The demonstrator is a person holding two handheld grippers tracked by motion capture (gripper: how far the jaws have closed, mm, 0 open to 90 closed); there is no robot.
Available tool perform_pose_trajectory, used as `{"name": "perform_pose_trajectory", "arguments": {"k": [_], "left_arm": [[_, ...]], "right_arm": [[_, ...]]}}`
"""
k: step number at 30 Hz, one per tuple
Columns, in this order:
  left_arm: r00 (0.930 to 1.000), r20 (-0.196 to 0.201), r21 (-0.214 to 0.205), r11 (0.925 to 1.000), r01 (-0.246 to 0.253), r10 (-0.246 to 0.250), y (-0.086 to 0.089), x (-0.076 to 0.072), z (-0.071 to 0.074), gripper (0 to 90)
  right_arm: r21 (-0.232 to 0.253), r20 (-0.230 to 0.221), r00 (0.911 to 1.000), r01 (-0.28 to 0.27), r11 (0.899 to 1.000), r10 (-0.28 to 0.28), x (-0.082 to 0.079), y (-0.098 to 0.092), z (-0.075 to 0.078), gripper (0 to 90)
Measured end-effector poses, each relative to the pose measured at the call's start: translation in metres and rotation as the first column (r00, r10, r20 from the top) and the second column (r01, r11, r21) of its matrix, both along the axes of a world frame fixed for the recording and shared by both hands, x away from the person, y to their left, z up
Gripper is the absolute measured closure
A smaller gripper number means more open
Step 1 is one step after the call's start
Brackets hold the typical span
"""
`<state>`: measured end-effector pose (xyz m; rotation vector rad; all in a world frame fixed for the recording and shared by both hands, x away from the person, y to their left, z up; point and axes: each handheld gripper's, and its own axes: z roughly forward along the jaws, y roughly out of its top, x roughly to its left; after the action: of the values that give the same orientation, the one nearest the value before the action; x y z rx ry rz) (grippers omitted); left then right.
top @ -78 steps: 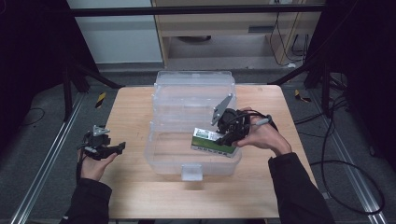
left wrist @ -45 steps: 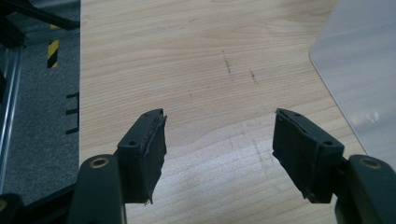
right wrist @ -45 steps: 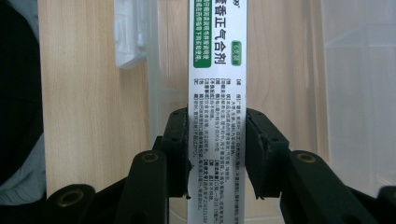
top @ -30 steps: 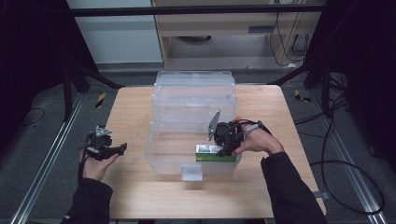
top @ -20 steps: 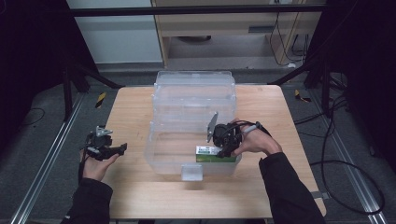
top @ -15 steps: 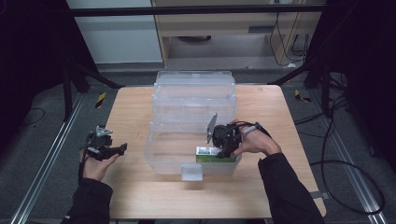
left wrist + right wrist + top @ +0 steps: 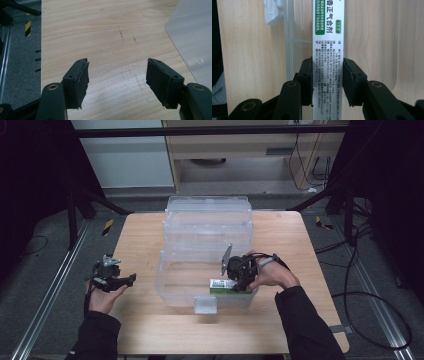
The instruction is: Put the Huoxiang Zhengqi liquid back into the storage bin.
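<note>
— What do we have around the box [image 7: 328, 37]?

— The clear bin [image 7: 172, 290] walls it in; we hold it low inside, by the bin's near right corner, just beside the front wall and its white latch [image 7: 205, 304]. The bin lid [image 7: 209, 215] stands open toward the bench's [image 7: 135, 330] far edge.

— Any writing?

— White with green bands and Chinese print, too small for us to read.

— Tools?

— Our right gripper [image 7: 327, 80] pinches the box; our left gripper [image 7: 117, 75] hangs spread over the bench's left edge.

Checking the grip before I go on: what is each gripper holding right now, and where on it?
The right gripper clamps the white-and-green box across its narrow width near one end, inside the clear bin. The left gripper is open, holding nothing.
</note>
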<state>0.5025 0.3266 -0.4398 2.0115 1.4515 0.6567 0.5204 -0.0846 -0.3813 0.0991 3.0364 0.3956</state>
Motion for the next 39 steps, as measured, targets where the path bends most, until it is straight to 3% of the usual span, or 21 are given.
{"name": "perform_pose_trajectory", "arguments": {"k": [6, 13, 17, 26, 31, 35, 39], "left_arm": [[1.0000, 0.000, 0.001, 1.0000, 0.001, -0.001, 0.000, 0.000, 0.000, 33.8], [1.0000, -0.001, 0.003, 1.0000, 0.004, -0.004, -0.002, 0.000, -0.001, 33.8], [1.0000, -0.001, 0.003, 1.0000, 0.004, -0.003, -0.002, 0.000, -0.001, 33.7], [1.0000, -0.001, 0.005, 1.0000, 0.005, -0.005, -0.003, 0.000, 0.000, 33.6], [1.0000, -0.001, 0.001, 1.0000, 0.007, -0.007, -0.003, 0.000, -0.001, 33.6], [0.9999, -0.006, 0.001, 0.9999, 0.016, -0.016, -0.005, 0.001, -0.002, 33.6], [0.9999, -0.004, -0.004, 0.9999, 0.013, -0.013, -0.004, 0.000, -0.002, 33.5]], "right_arm": [[-0.005, -0.001, 0.9996, 0.030, 1.000, -0.030, 0.000, -0.001, 0.001, 62.8], [0.076, 0.023, 0.9948, 0.097, 0.992, -0.099, -0.002, -0.012, 0.018, 60.9], [0.099, 0.027, 0.9912, 0.127, 0.987, -0.130, -0.007, -0.017, 0.025, 59.5], [0.159, 0.057, 0.9851, 0.151, 0.976, -0.162, -0.015, -0.026, 0.036, 54.4], [0.207, 0.036, 0.9831, 0.168, 0.964, -0.179, -0.021, -0.028, 0.036, 49.6], [0.202, 0.044, 0.9843, 0.159, 0.966, -0.171, -0.027, -0.027, 0.032, 46.9], [0.224, 0.028, 0.9822, 0.175, 0.959, -0.186, -0.029, -0.024, 0.032, 43.8]]}}
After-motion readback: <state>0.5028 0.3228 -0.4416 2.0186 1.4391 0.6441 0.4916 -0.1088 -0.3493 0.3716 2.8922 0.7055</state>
